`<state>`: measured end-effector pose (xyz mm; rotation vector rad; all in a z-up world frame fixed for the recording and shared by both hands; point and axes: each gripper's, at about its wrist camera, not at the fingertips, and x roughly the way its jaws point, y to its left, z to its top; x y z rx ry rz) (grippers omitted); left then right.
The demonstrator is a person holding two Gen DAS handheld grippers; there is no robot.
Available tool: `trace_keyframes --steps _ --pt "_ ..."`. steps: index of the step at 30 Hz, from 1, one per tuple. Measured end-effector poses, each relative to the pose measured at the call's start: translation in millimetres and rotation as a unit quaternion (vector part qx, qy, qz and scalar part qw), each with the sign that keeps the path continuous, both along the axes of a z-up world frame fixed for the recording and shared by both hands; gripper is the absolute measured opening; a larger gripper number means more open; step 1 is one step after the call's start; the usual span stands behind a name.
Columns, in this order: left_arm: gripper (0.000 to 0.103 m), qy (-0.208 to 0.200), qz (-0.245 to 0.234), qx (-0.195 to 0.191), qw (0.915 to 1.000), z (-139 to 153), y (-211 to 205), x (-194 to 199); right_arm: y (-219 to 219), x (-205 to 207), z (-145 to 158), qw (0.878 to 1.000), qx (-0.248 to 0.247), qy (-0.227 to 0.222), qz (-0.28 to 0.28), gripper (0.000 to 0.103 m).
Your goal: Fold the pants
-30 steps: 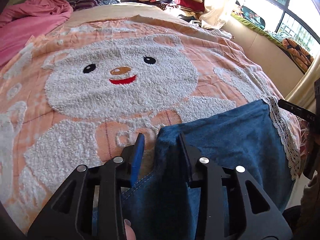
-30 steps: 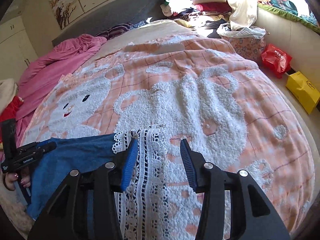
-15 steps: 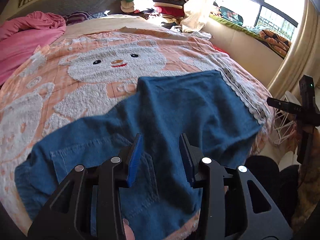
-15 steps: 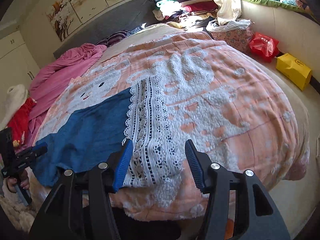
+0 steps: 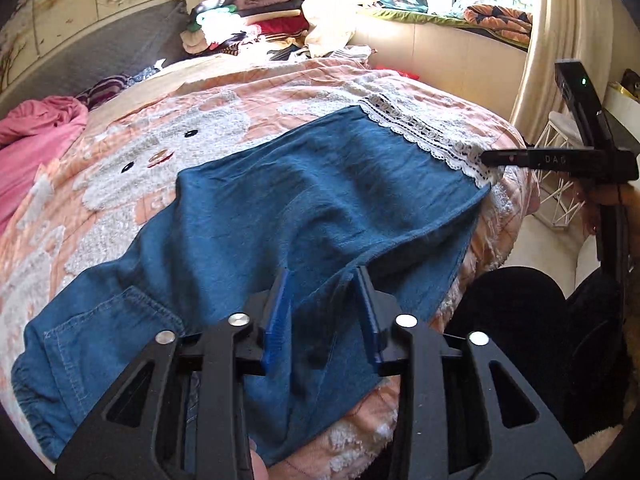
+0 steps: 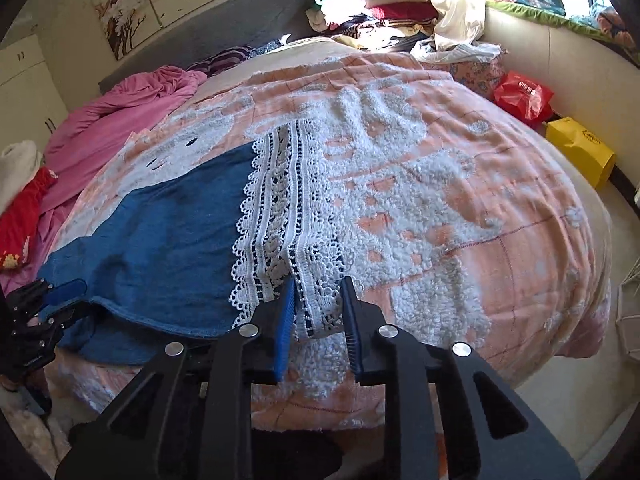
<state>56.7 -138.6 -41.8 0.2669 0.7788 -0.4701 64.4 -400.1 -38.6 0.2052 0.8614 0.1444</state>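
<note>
The pants (image 5: 304, 200) lie spread across the near part of the bed (image 6: 460, 208), on top of its blanket. Their lace hem (image 6: 288, 232) lies toward the bed's middle; their waist end (image 5: 92, 352) lies at the bed's left near corner. A crumpled sheet (image 6: 132, 116) sits on the bed's far left side, with the headboard (image 6: 224, 28) behind the bed. A pile of clothes (image 6: 368, 4) is stacked beyond the bed's far right corner. Two bags (image 6: 552, 120) stand on the floor to the right of the bed.
</note>
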Motion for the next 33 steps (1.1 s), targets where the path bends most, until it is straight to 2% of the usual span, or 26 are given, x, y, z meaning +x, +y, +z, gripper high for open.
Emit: trace_keyframes --steps 3,6,8,11,14,16,21,23,24,25,27,30,33 --pt "0.004 0.014 -0.011 0.017 0.9997 -12.3 -12.5 4.7 0.2 6.7 9.4 0.999 -0.031 -0.014 -0.002 0.016" --pt "0.003 0.032 -0.008 0.022 0.9992 -21.6 -16.2 2.1 -4.7 17.5 -4.6 0.998 -0.056 0.007 -0.013 0.009" --pt "0.003 0.036 -0.007 0.020 0.9991 -24.6 -14.8 -2.2 -11.7 19.5 -18.7 0.998 -0.046 0.025 -0.016 0.009" --pt "0.003 0.038 -0.010 0.011 0.9991 -23.3 -11.0 -7.7 -25.3 11.9 -19.7 0.999 -0.009 0.018 -0.029 0.010" --pt "0.003 0.034 -0.008 -0.002 0.9994 -15.0 -4.0 -10.7 -29.2 -2.5 -1.6 0.999 0.029 -0.023 -0.016 0.019" --pt "0.004 0.024 -0.007 -0.004 0.9997 -9.9 -0.5 -12.8 -27.3 -8.1 4.1 0.999 0.040 -0.033 -0.009 0.037" --pt "0.005 0.025 0.000 0.001 0.9997 -15.0 -2.1 -4.1 -13.0 -2.0 -2.1 0.999 0.034 -0.015 0.011 0.038" --pt "0.005 0.040 -0.001 -0.006 0.9992 -20.9 -4.0 2.2 -3.8 2.7 -7.2 0.999 0.020 -0.005 0.024 0.034" --pt "0.002 0.050 0.000 -0.006 0.9988 -23.8 -4.5 3.8 2.9 5.4 -9.5 0.999 0.002 0.000 0.032 0.022" --pt "0.002 0.053 -0.003 -0.006 0.9986 -23.3 -5.2 3.1 8.9 7.4 -11.6 0.999 -0.015 0.005 0.037 0.018" --pt "0.002 0.049 -0.012 -0.020 0.9985 -15.2 -3.6 -3.9 12.8 5.5 -9.3 0.999 -0.026 -0.002 0.038 0.015" --pt "0.002 0.036 -0.033 -0.017 0.9986 -4.8 -4.0 -20.1 8.9 -0.4 1.9 0.998 -0.042 -0.028 0.026 0.015" --pt "0.002 0.061 -0.052 -0.008 0.9968 -18.0 -10.5 -22.4 7.6 8.1 -7.7 0.998 -0.059 -0.016 0.017 0.015"
